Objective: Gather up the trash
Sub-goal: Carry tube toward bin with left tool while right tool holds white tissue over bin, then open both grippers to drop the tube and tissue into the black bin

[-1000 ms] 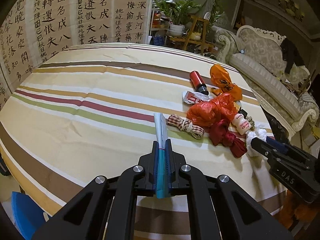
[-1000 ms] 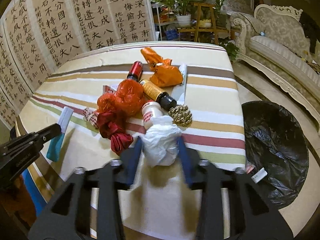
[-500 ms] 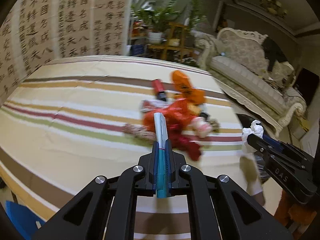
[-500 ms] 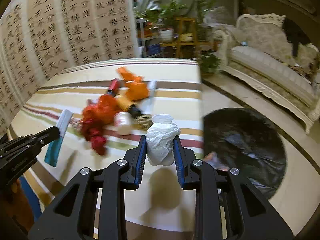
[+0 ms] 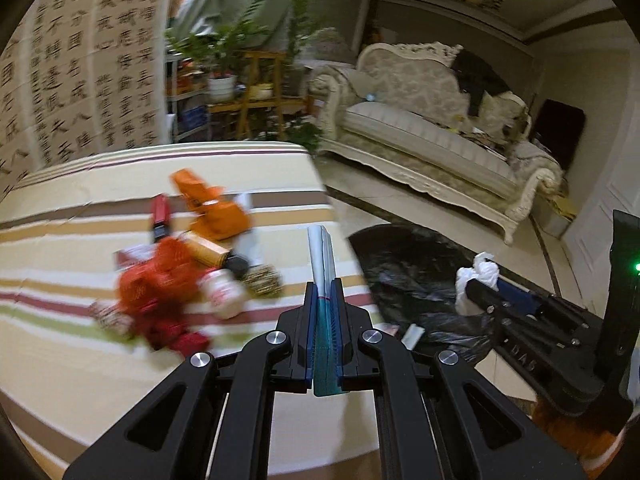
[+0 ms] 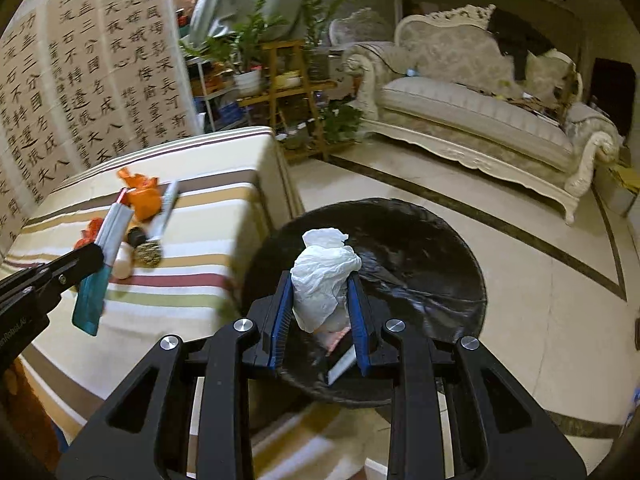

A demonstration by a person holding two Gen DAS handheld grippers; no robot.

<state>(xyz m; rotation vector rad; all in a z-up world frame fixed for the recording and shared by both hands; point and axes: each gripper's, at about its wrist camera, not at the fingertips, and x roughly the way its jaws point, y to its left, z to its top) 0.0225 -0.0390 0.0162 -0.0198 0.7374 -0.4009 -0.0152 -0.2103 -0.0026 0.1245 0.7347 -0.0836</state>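
Striped table (image 5: pixel 120 380) bears bottles (image 5: pixel 160 216) and orange bags (image 5: pixel 216 212).

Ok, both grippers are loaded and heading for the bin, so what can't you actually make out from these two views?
- Pile of trash on the table: left wrist view, motion blur smears labels and edges.
- Flat teal and white packet in the left gripper: print unreadable, lower end hidden between the pads.
- Black-lined bin: right wrist view, the white wad and right gripper cover its near part.
- The person: outside both views.
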